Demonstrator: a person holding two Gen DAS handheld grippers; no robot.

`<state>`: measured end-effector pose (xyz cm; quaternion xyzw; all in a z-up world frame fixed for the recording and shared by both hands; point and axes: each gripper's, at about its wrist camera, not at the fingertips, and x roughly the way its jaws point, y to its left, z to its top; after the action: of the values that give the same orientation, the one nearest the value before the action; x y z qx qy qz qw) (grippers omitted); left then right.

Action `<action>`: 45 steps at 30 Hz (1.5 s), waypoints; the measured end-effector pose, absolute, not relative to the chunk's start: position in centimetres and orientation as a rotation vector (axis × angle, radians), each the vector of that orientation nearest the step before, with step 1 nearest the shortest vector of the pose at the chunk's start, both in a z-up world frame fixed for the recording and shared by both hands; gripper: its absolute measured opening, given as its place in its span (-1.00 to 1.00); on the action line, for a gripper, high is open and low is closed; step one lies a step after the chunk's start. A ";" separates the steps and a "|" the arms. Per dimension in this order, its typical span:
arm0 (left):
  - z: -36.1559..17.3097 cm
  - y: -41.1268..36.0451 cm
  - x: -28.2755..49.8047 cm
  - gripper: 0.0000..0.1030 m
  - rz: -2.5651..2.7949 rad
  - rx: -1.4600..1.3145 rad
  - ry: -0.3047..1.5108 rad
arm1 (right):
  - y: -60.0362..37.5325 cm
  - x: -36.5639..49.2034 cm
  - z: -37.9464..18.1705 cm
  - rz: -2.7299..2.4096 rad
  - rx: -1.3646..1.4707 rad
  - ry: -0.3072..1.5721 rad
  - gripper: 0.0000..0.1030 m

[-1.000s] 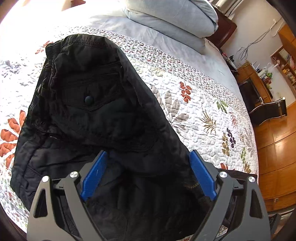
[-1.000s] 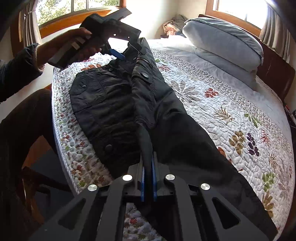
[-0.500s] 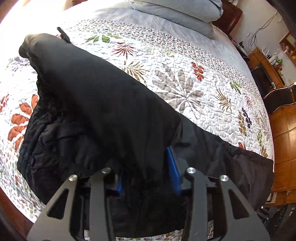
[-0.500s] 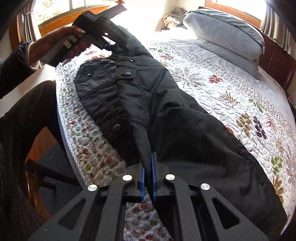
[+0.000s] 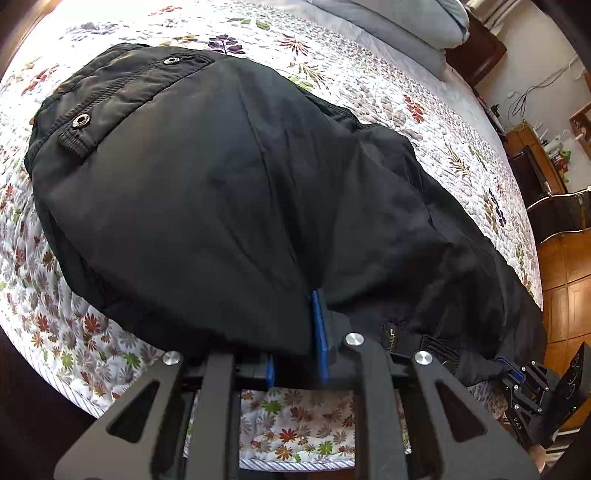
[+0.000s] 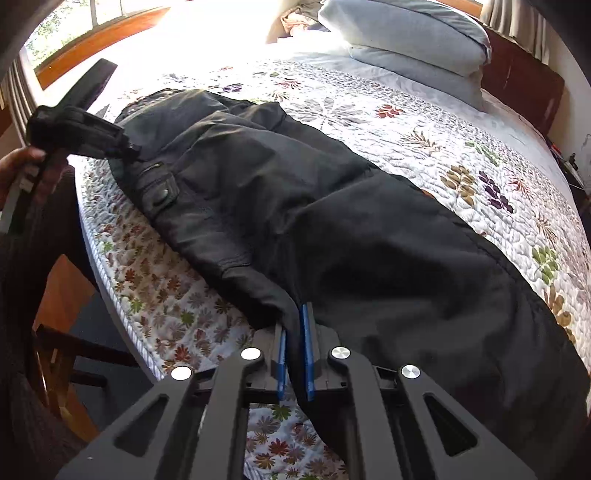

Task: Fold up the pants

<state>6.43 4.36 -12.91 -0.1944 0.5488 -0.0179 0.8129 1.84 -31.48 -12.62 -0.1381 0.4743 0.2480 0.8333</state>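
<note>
Pants (image 6: 332, 236) lie lengthwise on the quilted bed (image 6: 424, 122), stretching away ahead of both sets of jaws — apparently already doubled leg over leg. Left gripper (image 5: 297, 354) pinches the near fabric edge; right gripper (image 6: 294, 354) pinches it too. Crosswise folds remain, I judge.

One pants (image 6: 314, 206), two grippers (image 6: 293, 354) (image 5: 297, 343), one quilt (image 6: 424, 122), two pillows (image 6: 402, 33), one hand (image 6: 16, 166).
</note>
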 end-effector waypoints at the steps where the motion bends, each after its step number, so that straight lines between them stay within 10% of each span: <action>1: -13.1 4.2 6.3 -0.67 -0.035 -0.401 1.158 | -31.5 2.0 -12.8 0.515 -0.289 1.008 -0.80; 9: -13.2 4.2 6.2 -0.38 -0.047 -0.376 1.145 | -33.0 0.4 -10.8 0.470 -0.214 1.010 0.23; 26: -13.4 3.8 7.3 -0.32 -0.075 -0.369 1.158 | -63.7 -18.8 -14.6 -0.281 1.057 0.631 0.48; 29: -13.4 3.9 7.4 -0.30 -0.076 -0.371 1.164 | -64.5 -18.7 -16.3 -0.285 1.095 0.613 0.40; 36: -13.5 3.7 7.6 -0.23 -0.076 -0.369 1.177 | -65.3 -16.6 -15.7 -0.242 1.029 0.552 -0.73; 45: -13.7 3.3 7.7 -0.09 -0.052 -0.377 1.166 | -66.3 -8.7 -13.1 -0.226 0.888 0.638 -0.81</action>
<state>7.68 3.29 -13.73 -0.1771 0.5470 -0.0245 0.8178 -8.74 -66.34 -13.14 0.4213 0.3027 -0.1071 0.8482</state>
